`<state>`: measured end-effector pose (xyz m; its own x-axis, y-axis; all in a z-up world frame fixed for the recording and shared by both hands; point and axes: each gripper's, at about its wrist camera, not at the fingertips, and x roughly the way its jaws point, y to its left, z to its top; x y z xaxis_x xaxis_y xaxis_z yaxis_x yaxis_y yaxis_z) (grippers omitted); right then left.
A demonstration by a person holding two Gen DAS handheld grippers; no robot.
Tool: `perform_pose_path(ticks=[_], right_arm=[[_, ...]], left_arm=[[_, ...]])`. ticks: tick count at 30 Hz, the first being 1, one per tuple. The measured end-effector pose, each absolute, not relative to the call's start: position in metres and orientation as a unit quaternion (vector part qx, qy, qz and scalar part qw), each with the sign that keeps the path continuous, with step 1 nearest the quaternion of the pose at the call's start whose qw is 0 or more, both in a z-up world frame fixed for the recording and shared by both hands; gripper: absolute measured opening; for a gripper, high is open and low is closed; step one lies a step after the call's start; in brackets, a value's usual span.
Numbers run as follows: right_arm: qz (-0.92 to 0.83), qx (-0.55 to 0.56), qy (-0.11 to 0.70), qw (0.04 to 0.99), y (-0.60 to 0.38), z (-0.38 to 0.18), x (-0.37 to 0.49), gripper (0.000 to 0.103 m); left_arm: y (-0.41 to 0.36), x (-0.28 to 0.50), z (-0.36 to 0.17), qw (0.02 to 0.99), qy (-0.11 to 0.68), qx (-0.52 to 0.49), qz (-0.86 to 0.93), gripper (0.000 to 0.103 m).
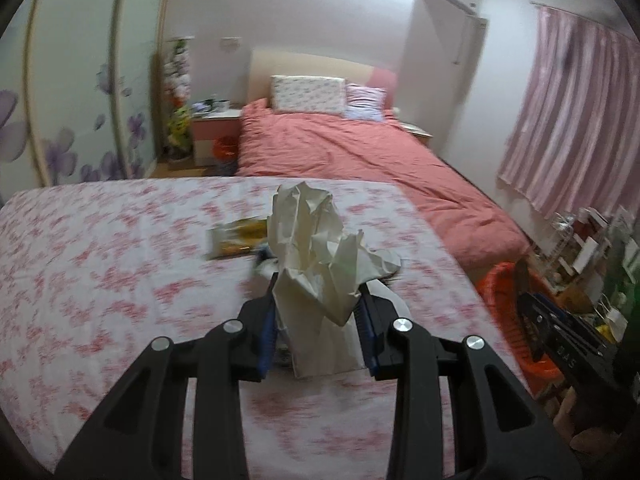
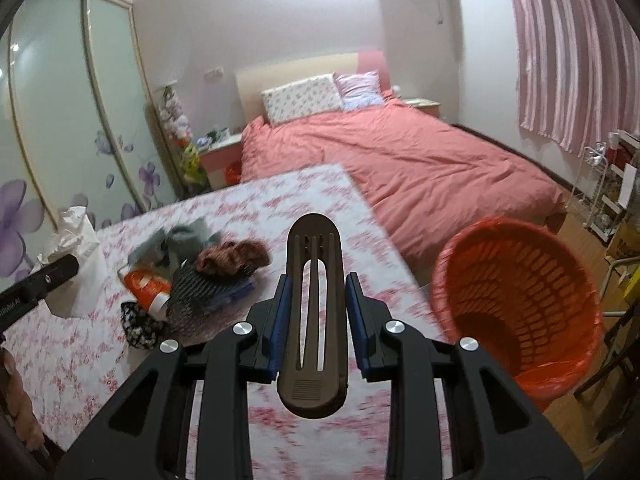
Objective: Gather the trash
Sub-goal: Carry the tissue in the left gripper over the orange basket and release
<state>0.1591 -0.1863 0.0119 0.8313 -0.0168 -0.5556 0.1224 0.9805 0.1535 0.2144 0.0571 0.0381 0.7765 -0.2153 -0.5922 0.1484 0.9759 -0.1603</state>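
Above the floral counter (image 2: 100, 344), my left claw (image 1: 318, 300) pinches crumpled paper (image 1: 320, 248), my right claw (image 2: 315, 312) a brown clip (image 2: 314, 300); either could slip short of the orange basket (image 2: 516, 292).

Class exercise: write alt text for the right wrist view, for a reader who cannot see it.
The right gripper clamps a brown slotted plastic hair clip above a pink-flowered white tablecloth. An orange lattice waste basket stands on the floor to its right, and a pile of clutter lies on the table to its left.
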Motion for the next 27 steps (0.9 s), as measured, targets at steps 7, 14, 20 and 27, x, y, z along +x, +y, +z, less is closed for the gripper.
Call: perform_pose_path(ticks=[7, 14, 20, 27], right_arm=[[-0.092, 0.110, 0.265, 0.954, -0.235, 0.014, 0.147, 0.028], [-0.136, 0.138, 0.258, 0.946, -0.287, -0.001, 0.144, 0.028], [-0.156, 0.167, 0.262, 0.938, -0.323, -0.019, 0.149, 0.028], [-0.168, 0.201, 0.266, 0.928, -0.356, -0.035, 0.151, 0.028]], left_arm=[[-0.028, 0.218, 0.038, 0.928, 0.325, -0.033, -0.181, 0.034], [-0.121, 0.221, 0.022, 0.903, 0.338, -0.007, -0.266, 0.034], [-0.191, 0.227, -0.002, 0.879, 0.356, 0.024, -0.316, 0.034], [-0.240, 0.241, -0.031, 0.861, 0.375, 0.046, -0.342, 0.034]])
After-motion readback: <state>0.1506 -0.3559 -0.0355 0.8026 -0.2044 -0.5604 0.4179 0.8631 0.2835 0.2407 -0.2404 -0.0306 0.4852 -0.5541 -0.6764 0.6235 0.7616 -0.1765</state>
